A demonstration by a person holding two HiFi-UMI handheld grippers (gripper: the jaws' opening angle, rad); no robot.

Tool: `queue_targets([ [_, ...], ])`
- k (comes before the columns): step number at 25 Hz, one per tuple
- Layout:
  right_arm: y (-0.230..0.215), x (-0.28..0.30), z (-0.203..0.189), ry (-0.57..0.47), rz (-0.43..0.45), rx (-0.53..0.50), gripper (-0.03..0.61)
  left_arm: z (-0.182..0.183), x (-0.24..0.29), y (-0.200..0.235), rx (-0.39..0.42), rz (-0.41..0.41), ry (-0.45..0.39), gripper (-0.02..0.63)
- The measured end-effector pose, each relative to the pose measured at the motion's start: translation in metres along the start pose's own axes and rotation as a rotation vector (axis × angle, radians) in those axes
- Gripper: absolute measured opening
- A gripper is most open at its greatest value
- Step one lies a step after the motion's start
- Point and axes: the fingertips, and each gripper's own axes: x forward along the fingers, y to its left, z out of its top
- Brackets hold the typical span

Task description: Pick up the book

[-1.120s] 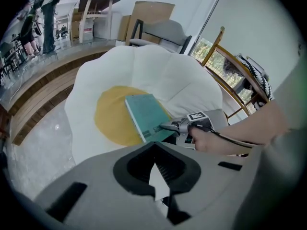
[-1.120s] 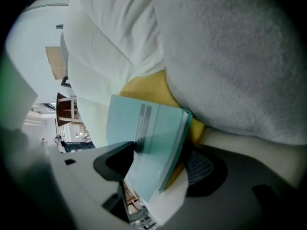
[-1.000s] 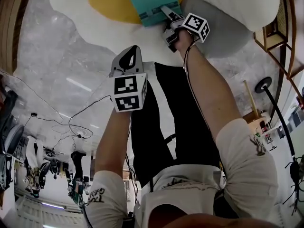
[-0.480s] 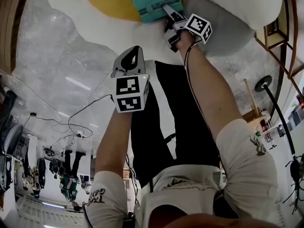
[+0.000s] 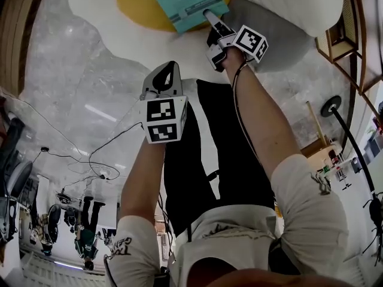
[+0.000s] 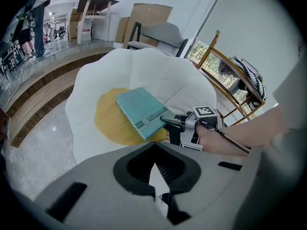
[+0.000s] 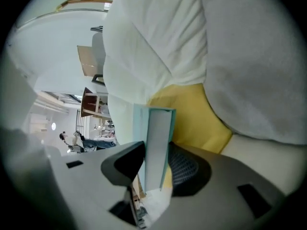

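Pale marble floor [image 5: 78,82] surrounds a white, egg-shaped floor cushion [image 6: 144,71] with a round yellow patch [image 6: 108,121] at its middle. The teal book [image 6: 139,111] lies across that yellow patch, one corner reaching past the patch's edge on the person's side.

It looks like a thin hardback: stiff covers, a light block of pages, a smooth and probably somewhat slick jacket. Held by one corner it would likely sag or swing, so a grip deeper along the edge, with both covers squeezed together, seems safer.

The right gripper [image 5: 208,15] sits at the patch's near edge, and its jaws have just been closing with the book's edge between them. In the right gripper view both pads press on the covers. The right forearm [image 5: 263,124] reaches out nearly straight toward the patch, with the gripper pointing gently downward.

The left gripper [image 6: 154,174] hangs well short of the patch, angled steeply down, with its jaws drawn together on nothing and the left forearm [image 5: 143,178] bent close to the body.
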Motion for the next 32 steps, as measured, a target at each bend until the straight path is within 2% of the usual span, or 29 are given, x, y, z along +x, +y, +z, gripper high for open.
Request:
queue_targets([
  [4,0.025,-0.007,0.004,-0.022,0.055,-0.015,0.176,0.008,-0.010,0.006,0.014,-0.002,-0.015,0.017],
  [8,0.050,-0.028,0.008,-0.058,0.066,-0.010,0.175,0.020,-0.029,0.005,0.020,0.005,-0.028,0.015],
  [12,0.086,-0.044,0.029,-0.120,0.092,-0.027,0.175,0.054,-0.045,0.006,0.045,0.019,-0.087,0.015],
  [16,0.124,-0.058,0.033,-0.178,0.128,-0.022,0.175,0.083,-0.068,0.008,0.072,0.021,-0.141,0.015],
  [22,0.202,-0.088,0.039,-0.236,0.201,-0.008,0.175,0.134,-0.115,0.000,0.071,0.029,-0.240,0.015],
  [27,0.274,-0.131,0.029,-0.270,0.261,-0.002,0.175,0.160,-0.169,-0.010,0.066,0.051,-0.308,0.015],
  [32,0.343,-0.173,0.031,-0.335,0.320,0.030,0.175,0.209,-0.232,-0.020,0.046,0.073,-0.430,0.015],
])
